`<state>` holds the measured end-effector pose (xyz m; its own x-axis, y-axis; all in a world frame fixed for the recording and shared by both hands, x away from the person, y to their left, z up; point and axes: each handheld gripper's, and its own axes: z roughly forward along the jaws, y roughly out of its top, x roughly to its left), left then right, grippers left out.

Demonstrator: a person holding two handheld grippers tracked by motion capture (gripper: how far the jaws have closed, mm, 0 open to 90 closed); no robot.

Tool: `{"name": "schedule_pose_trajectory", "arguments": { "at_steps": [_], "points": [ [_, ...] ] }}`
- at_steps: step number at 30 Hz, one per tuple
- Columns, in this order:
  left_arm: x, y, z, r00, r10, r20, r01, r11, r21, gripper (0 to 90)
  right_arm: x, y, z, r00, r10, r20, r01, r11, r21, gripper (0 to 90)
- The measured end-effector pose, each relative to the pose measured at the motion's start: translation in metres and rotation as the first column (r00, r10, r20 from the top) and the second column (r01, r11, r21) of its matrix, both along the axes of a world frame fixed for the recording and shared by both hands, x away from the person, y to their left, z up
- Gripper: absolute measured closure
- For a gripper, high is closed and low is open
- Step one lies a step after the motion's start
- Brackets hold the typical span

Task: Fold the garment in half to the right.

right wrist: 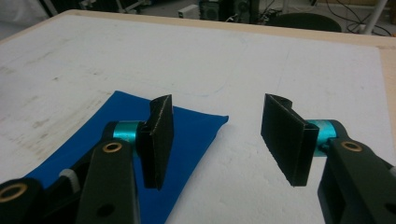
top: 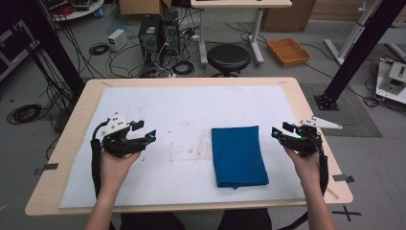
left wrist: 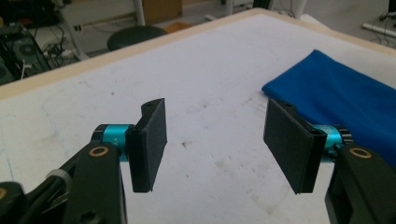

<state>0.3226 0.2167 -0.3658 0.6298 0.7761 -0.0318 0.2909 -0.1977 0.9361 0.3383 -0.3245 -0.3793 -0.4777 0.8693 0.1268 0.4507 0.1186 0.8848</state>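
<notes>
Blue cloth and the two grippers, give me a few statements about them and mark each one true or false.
1. The blue cloth lies folded flat on the white mat. True.
2. The left gripper is shut on the cloth. False: its jaws stand open with nothing between them, off to the side of the cloth.
3. The right gripper is open. True.
4. The cloth lies nearer the left gripper than the right one. False: it lies closer to the right gripper.
5. A black stool stands on the floor beyond the far edge of the table. True.
6. The cloth hangs over the near edge of the table. False: it lies wholly on the mat.
</notes>
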Motion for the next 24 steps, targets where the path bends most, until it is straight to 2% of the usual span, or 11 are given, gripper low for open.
{"name": "schedule_pose_trajectory", "arguments": {
  "at_steps": [3, 6, 8, 12, 18, 22, 24],
  "points": [
    [-0.001, 0.000, -0.002, 0.9999, -0.017, 0.004, 0.017, 0.9998, 0.010, 38.8, -0.006, -0.006, 0.003, 0.9999, 0.011, 0.006, -0.011, 0.9999, 0.008, 44.7],
    [0.000, 0.002, -0.006, 0.9983, -0.054, -0.019, 0.054, 0.9982, -0.025, 38.4, -0.007, -0.012, 0.005, 0.9999, 0.011, -0.001, -0.011, 0.9997, 0.022, 43.1],
    [0.001, 0.004, -0.008, 0.9978, -0.060, -0.027, 0.058, 0.9970, -0.051, 38.4, -0.007, -0.014, 0.005, 0.9999, 0.010, -0.004, -0.010, 0.9995, 0.029, 43.2],
    [0.000, 0.006, -0.009, 0.9992, -0.036, -0.017, 0.035, 0.9986, -0.039, 38.3, -0.005, -0.014, 0.003, 0.9998, 0.022, 0.002, -0.022, 0.9994, 0.028, 41.7],
    [-0.003, 0.014, -0.010, 0.9997, -0.021, -0.013, 0.020, 0.9982, -0.056, 35.0, -0.001, -0.017, -0.001, 0.9999, 0.015, 0.003, -0.015, 0.9996, 0.026, 38.2],
    [-0.005, 0.017, -0.010, 0.9999, -0.010, -0.009, 0.009, 0.9987, -0.051, 35.0, -0.002, -0.017, 0.000, 0.9999, 0.009, 0.010, -0.009, 0.9996, 0.026, 37.6],
    [-0.006, 0.019, -0.010, 0.9998, 0.000, -0.018, -0.001, 0.9981, -0.062, 35.0, -0.001, -0.017, 0.000, 0.9999, 0.007, 0.010, -0.007, 0.9996, 0.026, 37.0]
  ]
}}
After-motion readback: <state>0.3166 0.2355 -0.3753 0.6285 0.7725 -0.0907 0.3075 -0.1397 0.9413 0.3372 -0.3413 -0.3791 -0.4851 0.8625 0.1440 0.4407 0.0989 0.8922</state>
